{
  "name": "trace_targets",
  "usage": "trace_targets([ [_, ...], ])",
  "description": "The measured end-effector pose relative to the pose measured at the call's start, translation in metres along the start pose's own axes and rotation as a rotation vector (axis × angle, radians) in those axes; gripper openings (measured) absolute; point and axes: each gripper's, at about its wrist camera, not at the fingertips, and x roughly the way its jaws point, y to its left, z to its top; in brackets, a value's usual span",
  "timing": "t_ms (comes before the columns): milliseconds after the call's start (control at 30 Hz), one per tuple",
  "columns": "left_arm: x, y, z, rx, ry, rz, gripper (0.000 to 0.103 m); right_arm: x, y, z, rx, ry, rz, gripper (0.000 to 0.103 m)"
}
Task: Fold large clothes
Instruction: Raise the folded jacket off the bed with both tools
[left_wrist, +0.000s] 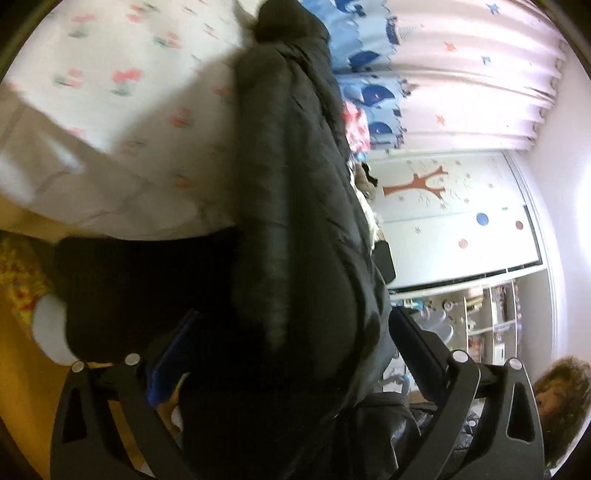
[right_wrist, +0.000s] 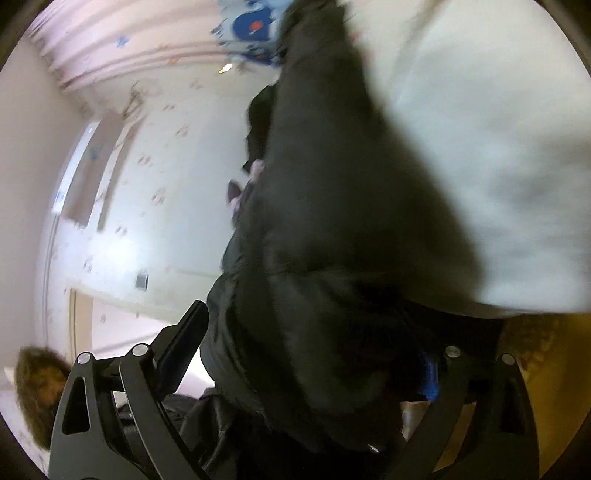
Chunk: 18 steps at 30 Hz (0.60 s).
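Note:
A black padded jacket (left_wrist: 295, 184) lies bunched along a bed with a flowered white sheet (left_wrist: 110, 74); the view is turned sideways. My left gripper (left_wrist: 295, 350) stands open, its jaws wide either side of the jacket's near end, and a gap shows at each pad. The left finger's blue pad (left_wrist: 173, 354) is clear of the cloth. In the right wrist view the same jacket (right_wrist: 332, 203) fills the middle against white bedding (right_wrist: 480, 147). My right gripper (right_wrist: 306, 354) is open around the cloth too; its far finger (right_wrist: 432, 373) is half lost in shadow.
A pink star-print curtain (left_wrist: 461, 74) and a white wardrobe door with a tree sticker (left_wrist: 443, 206) stand beyond the bed. A cluttered shelf (left_wrist: 491, 325) sits below. A person's curly hair (left_wrist: 561, 398) shows at the edge of both views (right_wrist: 37, 387). Yellow wood (left_wrist: 22, 387) borders the bed.

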Motion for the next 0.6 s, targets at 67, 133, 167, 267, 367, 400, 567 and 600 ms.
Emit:
trace_targets([
  [67, 0.015, -0.002, -0.002, -0.028, 0.024, 0.050, 0.096, 0.008, 0.004, -0.002, -0.028, 0.008, 0.001, 0.079],
  [133, 0.017, -0.002, -0.004, -0.039, -0.001, 0.090, 0.095, 0.010, 0.012, -0.004, -0.065, -0.007, -0.015, 0.050],
  [167, 0.014, -0.007, -0.005, -0.027, -0.042, 0.121, 0.093, 0.009, 0.018, -0.005, -0.084, -0.020, -0.013, 0.035],
  [267, 0.011, -0.032, -0.010, 0.047, -0.070, 0.162, 0.041, 0.005, 0.048, -0.009, -0.154, -0.035, -0.008, 0.018],
  [367, 0.003, -0.076, -0.018, 0.168, -0.086, 0.227, 0.020, -0.001, 0.088, -0.014, -0.239, -0.043, 0.042, 0.015],
  [400, -0.003, -0.091, -0.021, 0.204, -0.102, 0.209, 0.018, -0.003, 0.101, -0.016, -0.267, -0.040, 0.065, 0.015],
  [567, -0.016, -0.092, -0.023, 0.233, -0.043, 0.172, 0.024, -0.004, 0.086, -0.024, -0.212, 0.047, -0.052, 0.066],
  [600, -0.013, -0.075, -0.022, 0.194, -0.013, 0.193, 0.040, -0.002, 0.071, -0.026, -0.170, 0.059, -0.088, 0.074],
])
